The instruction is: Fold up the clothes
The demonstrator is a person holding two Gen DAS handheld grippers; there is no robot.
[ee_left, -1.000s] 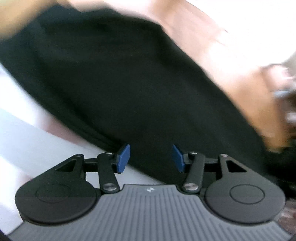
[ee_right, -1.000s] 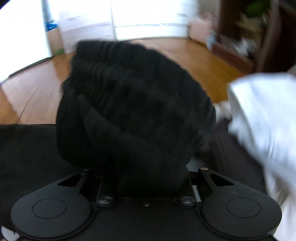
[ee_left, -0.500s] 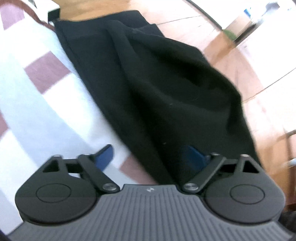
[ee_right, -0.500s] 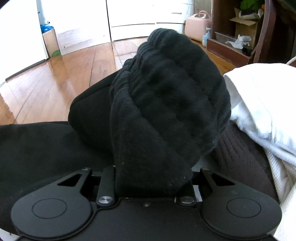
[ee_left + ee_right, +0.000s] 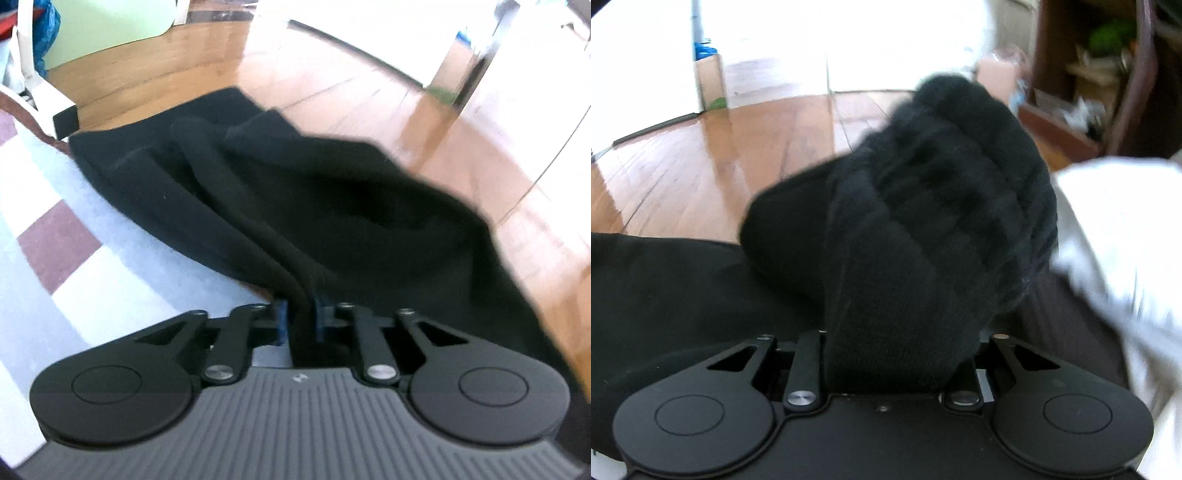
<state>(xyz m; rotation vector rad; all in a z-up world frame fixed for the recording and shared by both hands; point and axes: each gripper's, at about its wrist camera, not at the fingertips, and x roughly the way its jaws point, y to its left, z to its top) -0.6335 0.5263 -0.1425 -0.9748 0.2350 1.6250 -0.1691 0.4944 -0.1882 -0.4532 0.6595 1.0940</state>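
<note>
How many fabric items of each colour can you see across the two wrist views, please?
black garment: 1
white cloth: 1
dark brown knit: 1
white-and-maroon checked cover: 1
Total: 4

1. Left gripper (image 5: 300,322): the base plate is grey with fine lengthwise ribs and carries a small white mark at the centre of its front edge.
2. Two round black discs sit at the plate's corners, each with a raised inner ring.
3. Black link bars run forward from the plate, each pinned by a silver screw at its near end and a smaller one at its far end.
4. The finger pads (image 5: 282,322) are blue.
5. Right gripper (image 5: 899,363): same layout, but the base plate is plain black, with one small screw at the centre of its front edge.
6. Its black side arms have triangular cut-outs.
</note>
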